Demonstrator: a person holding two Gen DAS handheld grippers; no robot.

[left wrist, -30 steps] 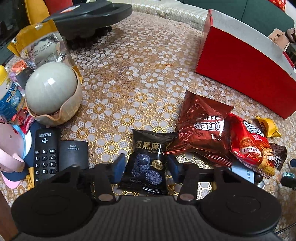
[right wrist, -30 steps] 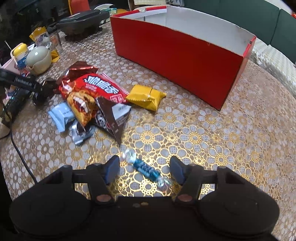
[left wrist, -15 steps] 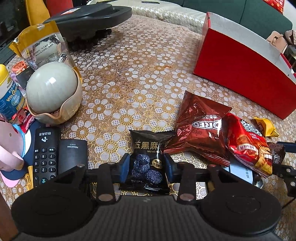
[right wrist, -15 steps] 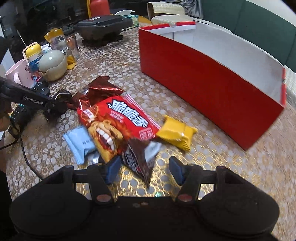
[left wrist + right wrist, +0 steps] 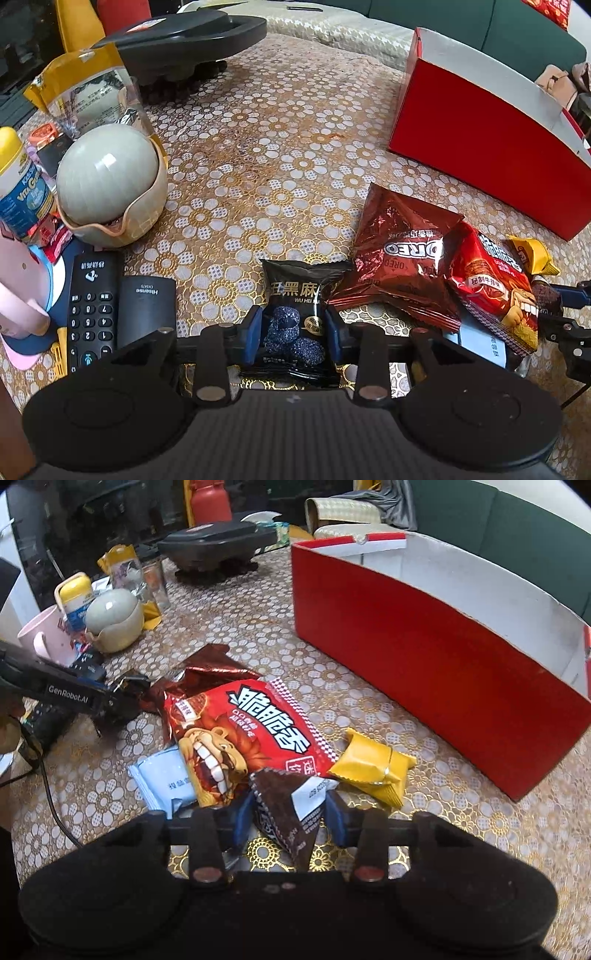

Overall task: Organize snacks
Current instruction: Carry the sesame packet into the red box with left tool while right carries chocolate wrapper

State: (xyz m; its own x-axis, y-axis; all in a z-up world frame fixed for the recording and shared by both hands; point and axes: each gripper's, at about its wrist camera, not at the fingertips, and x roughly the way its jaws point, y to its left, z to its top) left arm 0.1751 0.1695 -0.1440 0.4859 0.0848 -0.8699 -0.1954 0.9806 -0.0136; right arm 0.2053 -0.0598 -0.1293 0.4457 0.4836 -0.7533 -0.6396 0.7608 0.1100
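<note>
**Both grippers closing on snack packets beside the red box**

Left gripper [image 5: 294, 334] angled down over a black sesame snack packet [image 5: 299, 317] lying flat on the gold floral tablecloth [image 5: 258, 147]. Jaws closing, blue pads [image 5: 253, 334] against the packet's two long edges, so a grip on it just forming. Just right of that packet, a brown Oreo bag [image 5: 399, 258], partly overlapped by a red chip bag [image 5: 495, 291]; past that, a yellow packet [image 5: 528, 253] at the edge of the cluster. Well beyond, at upper right, an open red box [image 5: 480, 155] with a white inside. To the left, two remote controls [image 5: 92, 314] side by side, a grey-green ball in a cream holder [image 5: 107, 184], a yellow-capped bottle [image 5: 22, 192] and a black appliance [image 5: 184, 40] at the far edge.

Right gripper [image 5: 289, 818] low over the near end of the snack pile, jaws closing with a dark brown wrapper [image 5: 284, 812] between them; pads touching or nearly touching its sides, exact contact hard to tell. Wrapper tilted, its tip toward the camera, its upper end resting against the red chip bag [image 5: 251, 734]. Pale blue packet [image 5: 166, 779] tucked under that bag on the left, yellow packet [image 5: 373, 768] just right of it, apart from the red box [image 5: 424, 657]. Left gripper [image 5: 122, 698] also seen from this side, at the far left of the pile.
</note>
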